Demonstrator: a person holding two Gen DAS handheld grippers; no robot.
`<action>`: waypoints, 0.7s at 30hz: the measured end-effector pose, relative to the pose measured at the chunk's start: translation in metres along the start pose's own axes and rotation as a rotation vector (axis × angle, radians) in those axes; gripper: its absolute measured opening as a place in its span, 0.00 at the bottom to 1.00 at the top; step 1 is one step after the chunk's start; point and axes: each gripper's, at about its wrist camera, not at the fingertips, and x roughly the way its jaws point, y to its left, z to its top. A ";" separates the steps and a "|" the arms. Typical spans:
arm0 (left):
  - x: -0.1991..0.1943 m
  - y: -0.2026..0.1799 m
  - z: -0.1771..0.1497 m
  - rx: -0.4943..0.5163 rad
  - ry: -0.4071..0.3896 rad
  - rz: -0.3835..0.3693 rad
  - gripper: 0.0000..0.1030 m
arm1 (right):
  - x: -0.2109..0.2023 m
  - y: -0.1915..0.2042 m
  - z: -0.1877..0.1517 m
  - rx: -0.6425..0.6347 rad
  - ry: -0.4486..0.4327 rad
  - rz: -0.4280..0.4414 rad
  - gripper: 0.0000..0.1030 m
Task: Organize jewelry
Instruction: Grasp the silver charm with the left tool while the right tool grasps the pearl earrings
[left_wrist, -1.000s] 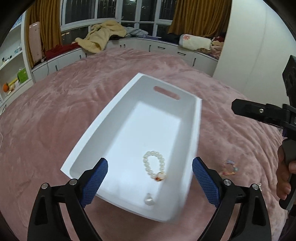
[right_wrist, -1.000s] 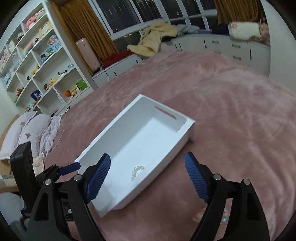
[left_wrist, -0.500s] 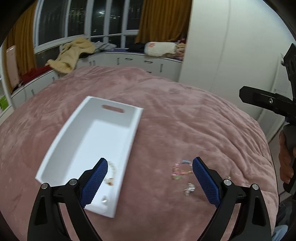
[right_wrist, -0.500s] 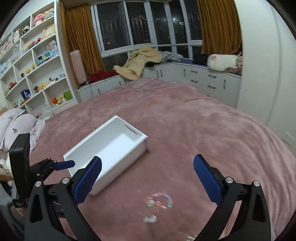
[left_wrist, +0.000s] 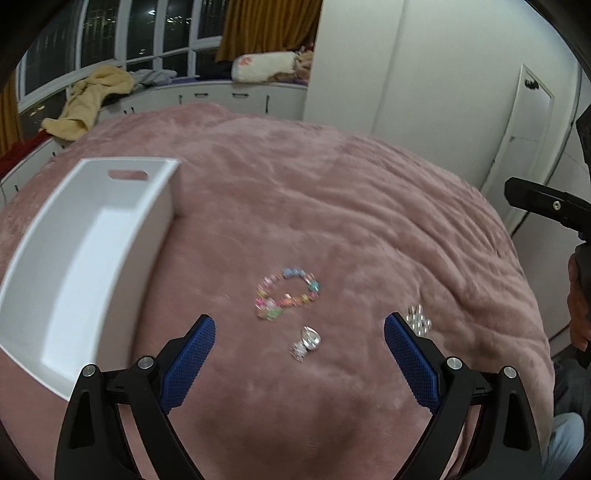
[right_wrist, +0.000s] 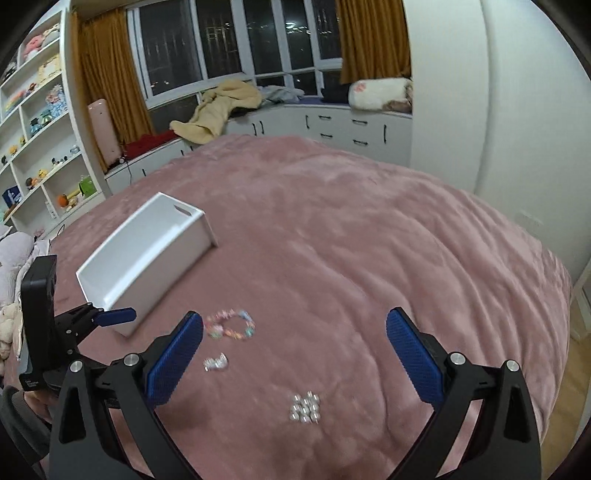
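- Left gripper (left_wrist: 299, 360) and right gripper (right_wrist: 294, 350): jaws spread wide, both empty.
- Multicoloured bead bracelet (left_wrist: 287, 297), silver ring (left_wrist: 306, 343) and sparkly silver cluster (right_wrist: 304, 407) lie loose on pink plush bedspread (right_wrist: 351, 240).
- White plastic bin (left_wrist: 85, 251) sits left of them.
- No legible writing.

A bed (right_wrist: 369, 258) under a plush pink blanket (left_wrist: 332, 206) carries everything. A white bin (right_wrist: 147, 254) sits on its left part. Just beside the bin lies a colourful bead bracelet (right_wrist: 231, 325), near it a small silver piece (right_wrist: 217, 363), and further right a sparkly silver cluster (right_wrist: 304, 406).
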 end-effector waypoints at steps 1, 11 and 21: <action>0.006 -0.002 -0.003 0.006 0.010 -0.003 0.91 | 0.003 -0.005 -0.008 0.012 0.012 -0.003 0.96; 0.068 -0.012 -0.024 0.062 0.072 -0.012 0.91 | 0.034 -0.031 -0.070 0.092 0.098 0.013 0.96; 0.112 -0.005 -0.036 0.025 0.121 0.003 0.71 | 0.077 -0.035 -0.117 0.075 0.202 -0.002 0.66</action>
